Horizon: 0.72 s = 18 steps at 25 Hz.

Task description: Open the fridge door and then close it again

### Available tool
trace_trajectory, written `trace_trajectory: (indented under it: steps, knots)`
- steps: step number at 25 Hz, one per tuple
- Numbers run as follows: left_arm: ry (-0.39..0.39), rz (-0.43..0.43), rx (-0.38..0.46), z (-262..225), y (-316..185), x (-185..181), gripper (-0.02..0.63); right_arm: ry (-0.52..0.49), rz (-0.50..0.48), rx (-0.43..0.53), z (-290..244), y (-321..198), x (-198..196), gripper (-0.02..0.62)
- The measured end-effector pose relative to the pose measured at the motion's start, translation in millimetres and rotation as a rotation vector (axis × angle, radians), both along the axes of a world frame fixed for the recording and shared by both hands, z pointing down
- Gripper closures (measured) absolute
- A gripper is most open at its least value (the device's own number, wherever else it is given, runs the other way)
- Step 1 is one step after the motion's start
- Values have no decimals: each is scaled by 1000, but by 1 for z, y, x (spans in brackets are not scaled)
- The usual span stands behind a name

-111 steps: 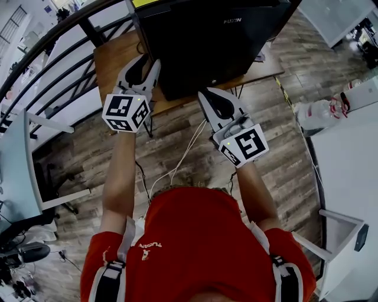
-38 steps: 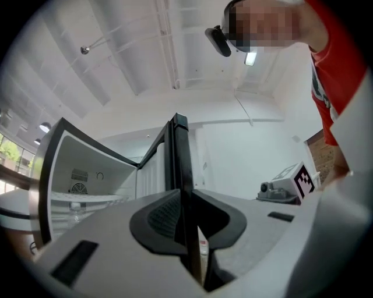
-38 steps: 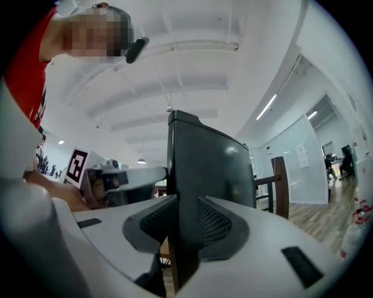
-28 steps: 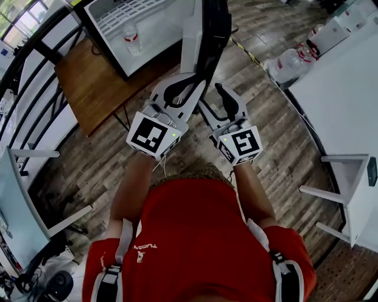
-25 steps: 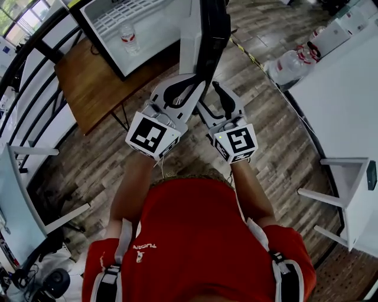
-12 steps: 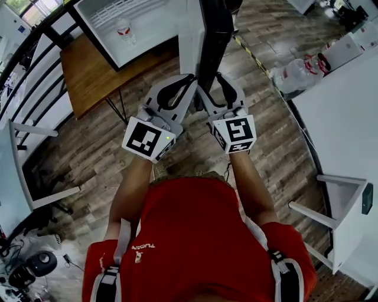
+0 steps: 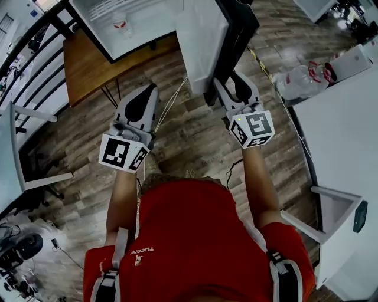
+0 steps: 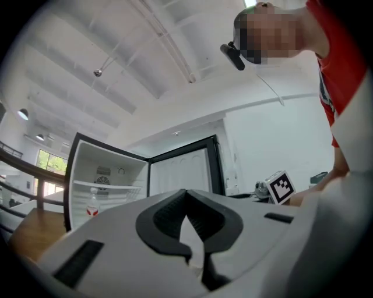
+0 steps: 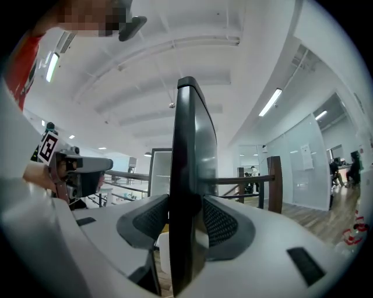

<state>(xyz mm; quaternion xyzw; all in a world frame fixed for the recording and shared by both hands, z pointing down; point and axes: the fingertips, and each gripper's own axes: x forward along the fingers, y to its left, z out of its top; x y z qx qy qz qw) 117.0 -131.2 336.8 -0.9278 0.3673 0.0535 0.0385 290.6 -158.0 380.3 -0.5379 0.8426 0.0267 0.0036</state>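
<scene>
Bright, even light fills all 3 views. In the head view the fridge interior (image 7: 153,17) nearly blows out at 11 o'clock, and shadows on the floor (image 7: 195,141) are faint. Ceiling strip lights (image 9: 284,102) glare at 2 o'clock in the right gripper view, where the glossy fridge door (image 9: 185,174) carries a sheen. Fisheye bending grows toward every edge; both gripper views have black corners and a soft foreground.

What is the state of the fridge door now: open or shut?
Open. The fridge door stands swung out from the fridge, whose white inside, with a bottle, is exposed.
</scene>
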Motion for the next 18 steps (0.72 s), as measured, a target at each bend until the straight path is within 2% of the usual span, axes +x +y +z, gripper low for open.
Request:
trace_trajectory:
  steps: [6,14,18]
  knots:
    - [-7,-115,-23,0,4,-43,597,-51,-27,-13,3,-8,34,400]
    - [-8,-191,-26,-5,1,-93,597,-112,-61,-9,2,-13,60,403]
    - [-9,-219,-20,-6,-1,-118,597,-111,-67,-1,3,-15,64,405]
